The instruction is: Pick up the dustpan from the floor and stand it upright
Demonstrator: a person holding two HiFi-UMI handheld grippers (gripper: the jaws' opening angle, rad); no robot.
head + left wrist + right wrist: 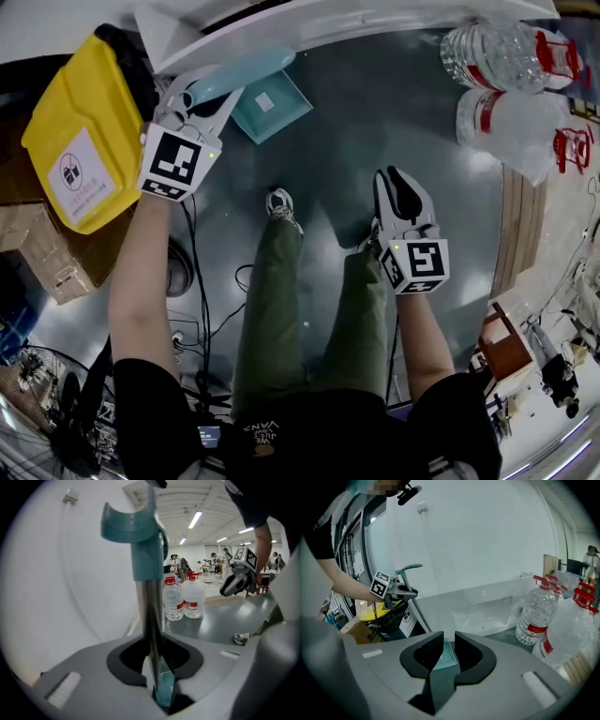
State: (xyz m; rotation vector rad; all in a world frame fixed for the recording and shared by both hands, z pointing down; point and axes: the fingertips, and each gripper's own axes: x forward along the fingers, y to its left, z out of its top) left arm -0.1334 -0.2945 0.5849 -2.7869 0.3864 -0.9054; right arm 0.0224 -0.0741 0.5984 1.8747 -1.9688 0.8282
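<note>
Teal plastic dustpan (272,105) leaning, its steel shaft (149,616) clamped in left gripper (157,663), right gripper (449,643) parted and empty, yellow-lidded bin (80,131), contents hidden.

The floor (375,122) is smooth dark grey and glossy, with a band of wooden boards (520,234) along one side. A plain white wall (487,536) rises behind it, with a white ledge (328,19) at its foot. Large clear water bottles (497,52) with red caps stand near the wall. A yellow bin (80,131) sits beside a cardboard box (42,253). Black cables (202,309) trail across the floor. Long strip lights (194,520) run across the ceiling of the open hall.
</note>
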